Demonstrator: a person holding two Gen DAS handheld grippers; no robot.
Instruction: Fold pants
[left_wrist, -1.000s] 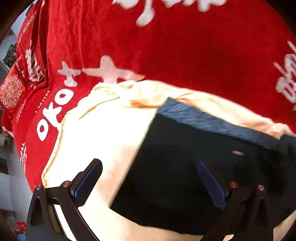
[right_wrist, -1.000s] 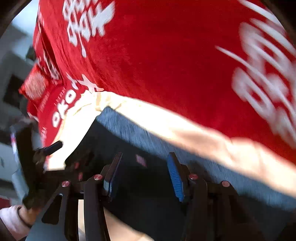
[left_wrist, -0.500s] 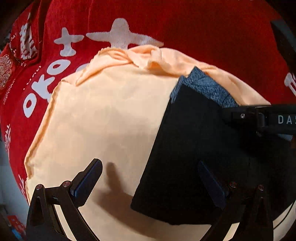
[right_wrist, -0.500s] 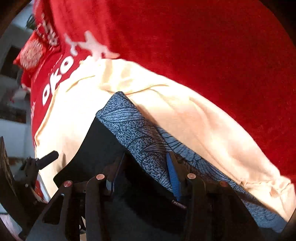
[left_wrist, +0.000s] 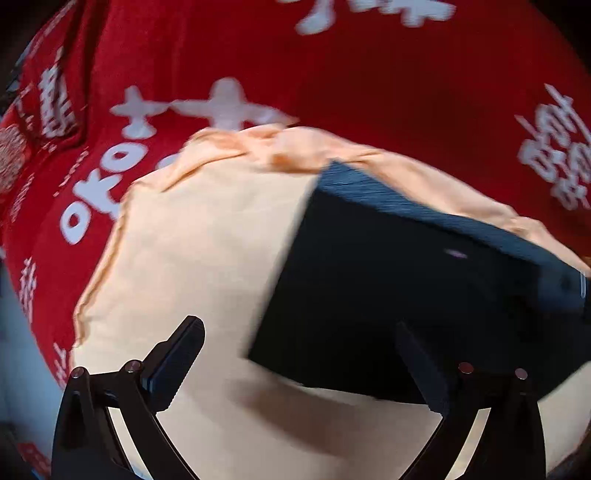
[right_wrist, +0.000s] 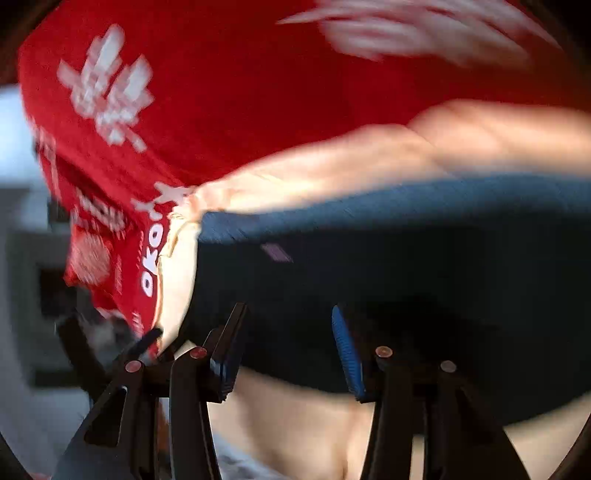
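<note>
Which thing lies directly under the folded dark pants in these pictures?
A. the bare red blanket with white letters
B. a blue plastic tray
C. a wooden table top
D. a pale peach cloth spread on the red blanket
D: the dark pants rest on the pale peach cloth, which shows on all sides of them, and the red blanket lies beyond that cloth.

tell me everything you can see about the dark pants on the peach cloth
The dark pants look black, already folded into a flat, roughly rectangular stack. Along the far edge a blue-grey patterned band, apparently a waistband or lining, shows. A small pale label sits near that band. The fabric looks soft and matte. They lie on the peach cloth, which lies on a red blanket with white lettering. In both views the gripper fingers frame the stack, but blur hides whether they touch it.
</note>
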